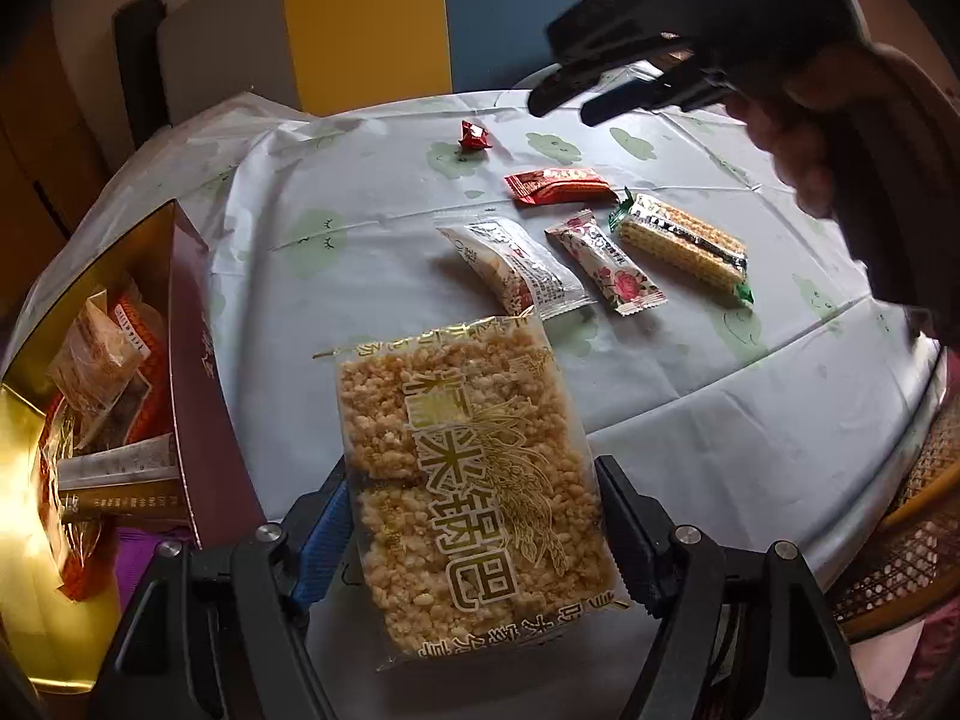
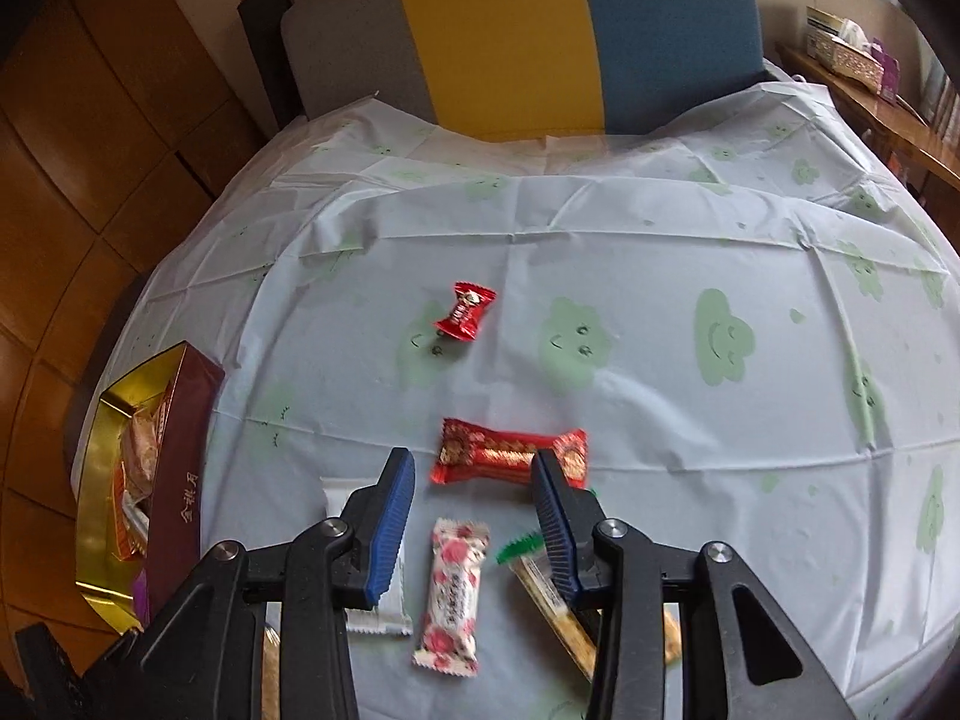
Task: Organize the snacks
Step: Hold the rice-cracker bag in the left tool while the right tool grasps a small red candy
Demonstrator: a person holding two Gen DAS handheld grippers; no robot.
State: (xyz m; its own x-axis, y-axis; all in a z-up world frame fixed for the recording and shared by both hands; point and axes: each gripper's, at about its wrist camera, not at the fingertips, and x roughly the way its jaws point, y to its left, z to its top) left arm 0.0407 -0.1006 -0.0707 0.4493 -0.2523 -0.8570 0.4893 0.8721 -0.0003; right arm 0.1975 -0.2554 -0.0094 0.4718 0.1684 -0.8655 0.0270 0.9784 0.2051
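Being covered by a pale cloth with green smiling shapes, the worktop [image 2: 660,312] is carrying the loose snacks, and the gold-lined box [image 1: 198,360] at its left edge is already being filled with packets. It is judged that the step in hand is the carrying of the rice-cracker pack [image 1: 462,480] into that box. The pack is being held by its near end between the fingers of the left tongs [image 1: 474,540], which are closed onto it from both sides, with most of its length sticking out unsupported over the worktop. For the step to be done well, the pack should be swung left over the maroon wall and lowered flat before being let go, since a hard squeeze is likely to crack the brittle cakes. The right tongs [image 2: 474,516] are being held well open above the worktop, with nothing gripped. Below them are lying the wafer bar [image 1: 684,246], the white sachet [image 1: 516,270], the rose-printed sweet [image 2: 450,594] and the long red packet [image 2: 510,456]. Lying well apart, farther back, is the small red candy [image 2: 465,312].
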